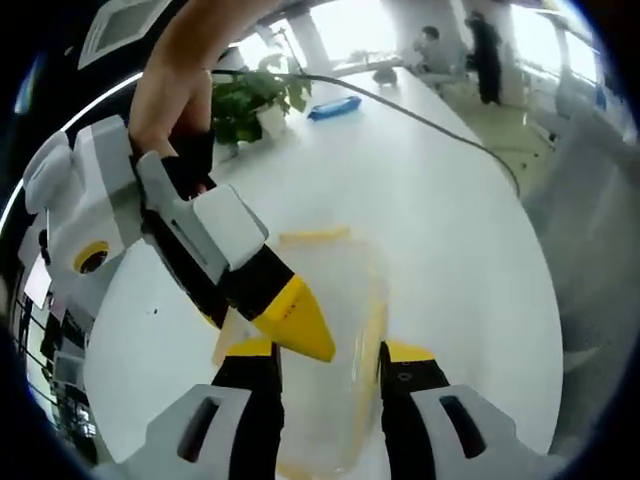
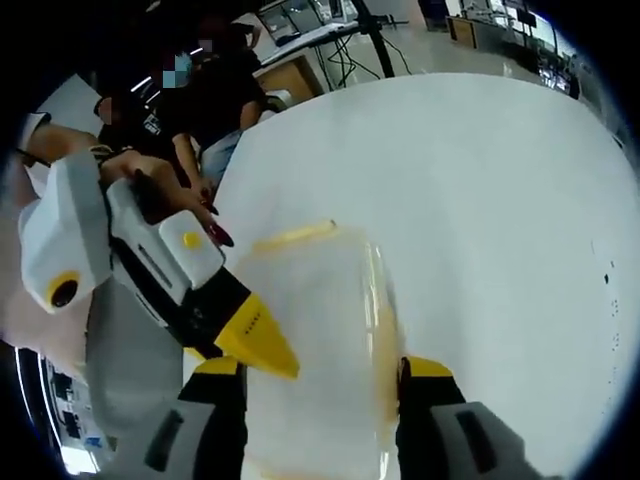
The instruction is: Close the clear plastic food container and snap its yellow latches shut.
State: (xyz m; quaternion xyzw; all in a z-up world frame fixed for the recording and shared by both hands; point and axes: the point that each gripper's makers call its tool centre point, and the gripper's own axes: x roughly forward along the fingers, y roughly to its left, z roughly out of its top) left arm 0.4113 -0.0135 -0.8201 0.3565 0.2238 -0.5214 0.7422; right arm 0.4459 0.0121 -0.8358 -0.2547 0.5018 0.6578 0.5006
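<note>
the left gripper has its two yellow-tipped jaws spread wide, one on each side of the clear plastic food container. the right gripper is spread wide too, with the same container between its jaws. the lid is on the box. a yellow latch runs down one long side, and another yellow latch sits at the far end. in the left gripper view the other gripper comes in from the side with its yellow tip on the lid, and a hand holds it. the box sits on a white table. farther back there is a green plant, a blue thing and a grey cable. far away, people stand by the windows.
</note>
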